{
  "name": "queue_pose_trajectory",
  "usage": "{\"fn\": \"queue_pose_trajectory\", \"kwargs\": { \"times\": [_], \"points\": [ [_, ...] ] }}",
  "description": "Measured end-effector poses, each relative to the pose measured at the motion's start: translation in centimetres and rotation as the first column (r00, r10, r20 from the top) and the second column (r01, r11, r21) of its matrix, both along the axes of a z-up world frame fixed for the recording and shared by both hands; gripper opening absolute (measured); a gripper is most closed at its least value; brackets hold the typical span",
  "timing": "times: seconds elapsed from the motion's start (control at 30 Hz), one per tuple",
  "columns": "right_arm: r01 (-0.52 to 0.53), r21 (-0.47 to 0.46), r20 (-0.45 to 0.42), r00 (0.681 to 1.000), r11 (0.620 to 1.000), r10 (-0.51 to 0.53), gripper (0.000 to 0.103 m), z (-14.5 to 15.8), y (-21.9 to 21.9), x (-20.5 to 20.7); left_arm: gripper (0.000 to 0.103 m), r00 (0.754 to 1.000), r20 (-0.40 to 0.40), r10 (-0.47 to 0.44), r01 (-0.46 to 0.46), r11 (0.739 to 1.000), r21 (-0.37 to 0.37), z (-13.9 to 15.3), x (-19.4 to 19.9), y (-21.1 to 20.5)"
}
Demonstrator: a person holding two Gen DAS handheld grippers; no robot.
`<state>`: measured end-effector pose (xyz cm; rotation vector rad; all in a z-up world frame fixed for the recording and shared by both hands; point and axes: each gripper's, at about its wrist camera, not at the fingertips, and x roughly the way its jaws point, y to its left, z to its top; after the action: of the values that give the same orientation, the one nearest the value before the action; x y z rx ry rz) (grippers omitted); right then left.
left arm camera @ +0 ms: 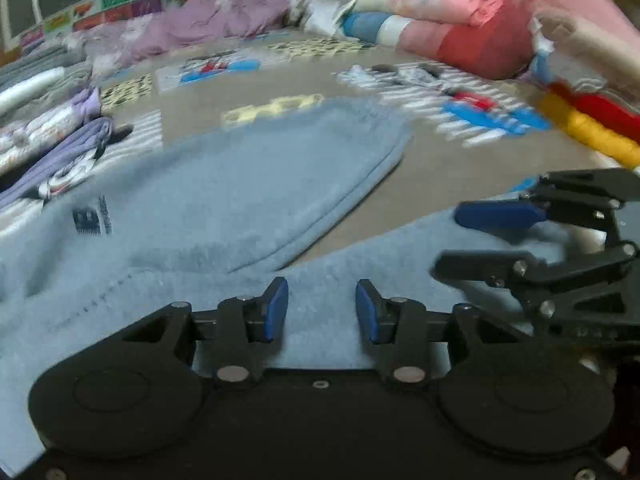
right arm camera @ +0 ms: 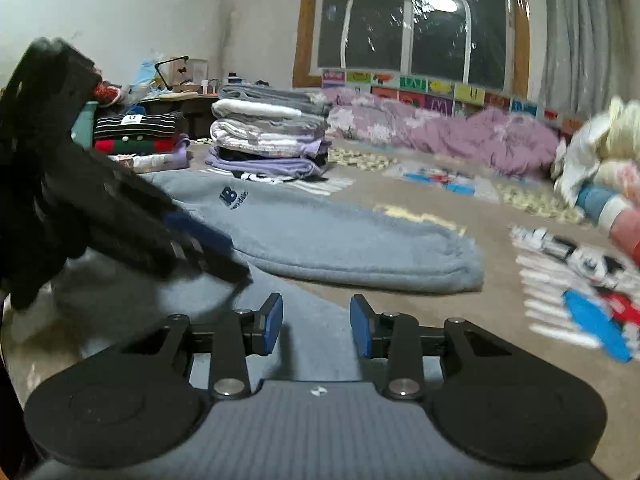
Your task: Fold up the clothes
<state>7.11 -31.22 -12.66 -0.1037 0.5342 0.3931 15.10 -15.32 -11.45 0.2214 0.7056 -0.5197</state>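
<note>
A grey-blue fleece garment (left arm camera: 240,184) with a dark logo (left arm camera: 90,220) lies spread on the patterned bed cover; one long lobe stretches away, and another part runs under both grippers. My left gripper (left arm camera: 321,306) stands open just over the near fabric, gripping nothing. My right gripper (left arm camera: 460,240) comes in from the right, turned sideways, its fingers apart over the same fabric edge. In the right wrist view the right gripper (right arm camera: 316,320) is open above the garment (right arm camera: 340,240), and the left gripper (right arm camera: 208,240) slants down at the left.
Two stacks of folded clothes (right arm camera: 268,140) (right arm camera: 140,140) stand at the back left. A purple blanket (right arm camera: 460,136) lies under the window (right arm camera: 408,20). Pink and red bedding (left arm camera: 480,32) is piled at the far right, beside a yellow and red roll (left arm camera: 592,128).
</note>
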Motion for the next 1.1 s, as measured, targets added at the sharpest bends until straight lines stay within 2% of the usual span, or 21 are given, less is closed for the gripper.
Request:
{"fn": "queue_pose_trajectory", "kwargs": {
  "times": [0.07, 0.17, 0.27, 0.33, 0.4, 0.5, 0.57, 0.7, 0.87, 0.97, 1.1],
  "points": [
    [0.003, 0.006, -0.022, 1.0, 1.0, -0.003, 0.043, -0.3, 0.3, 0.9, 0.039, 1.0, -0.006, 0.01, -0.01, 1.0, 0.007, 0.0, 0.0, -0.2],
    [0.003, -0.013, -0.054, 0.999, 1.0, -0.003, 0.043, -0.2, 0.7, 1.5, 0.04, 0.999, -0.003, -0.032, 0.032, 0.998, 0.048, 0.8, -0.7, -0.2],
    [-0.005, -0.01, -0.058, 0.998, 1.0, 0.005, 0.043, 0.1, 0.3, 1.1, 0.042, 1.0, 0.001, -0.02, 0.02, 1.0, 0.005, 2.1, -1.9, 2.4],
    [0.007, 0.032, -0.059, 0.998, 0.999, -0.005, 0.043, 0.4, -0.7, 0.7, 0.043, 1.0, 0.009, 0.016, -0.015, 0.999, -0.039, 2.9, -2.7, 4.8],
    [0.035, 0.115, -0.052, 0.998, 0.993, -0.029, 0.044, 0.9, -2.4, -0.1, 0.043, 0.997, 0.026, 0.073, -0.071, 0.994, -0.078, 3.8, -3.0, 7.4],
    [0.094, 0.228, -0.035, 0.995, 0.969, -0.088, 0.045, 1.8, -5.0, -0.3, 0.043, 0.983, 0.081, 0.167, -0.159, 0.983, -0.096, 5.2, -2.9, 10.6],
    [0.116, 0.249, -0.017, 0.993, 0.962, -0.115, 0.045, 2.4, -5.7, 0.3, 0.043, 0.976, 0.093, 0.198, -0.188, 0.976, -0.105, 5.8, -2.2, 11.9],
    [0.098, 0.223, 0.021, 0.994, 0.97, -0.106, 0.045, 3.7, -5.1, 2.0, 0.036, 0.972, 0.082, 0.221, -0.211, 0.971, -0.115, 6.1, 0.0, 12.9],
    [0.067, 0.123, 0.043, 0.996, 0.99, -0.073, 0.045, 5.5, -2.8, 4.1, 0.036, 0.971, 0.065, 0.229, -0.222, 0.97, -0.101, 5.9, 3.0, 13.5],
    [0.052, 0.076, 0.01, 0.999, 0.996, -0.053, 0.045, 6.2, -2.3, 6.1, 0.035, 0.958, 0.041, 0.284, -0.277, 0.954, -0.117, 6.2, 5.2, 16.0],
    [0.015, 0.014, -0.055, 0.998, 1.0, -0.015, 0.045, 7.2, -1.8, 9.7, 0.035, 0.95, 0.027, 0.31, -0.303, 0.941, -0.148, 6.6, 7.7, 19.1]
  ]
}}
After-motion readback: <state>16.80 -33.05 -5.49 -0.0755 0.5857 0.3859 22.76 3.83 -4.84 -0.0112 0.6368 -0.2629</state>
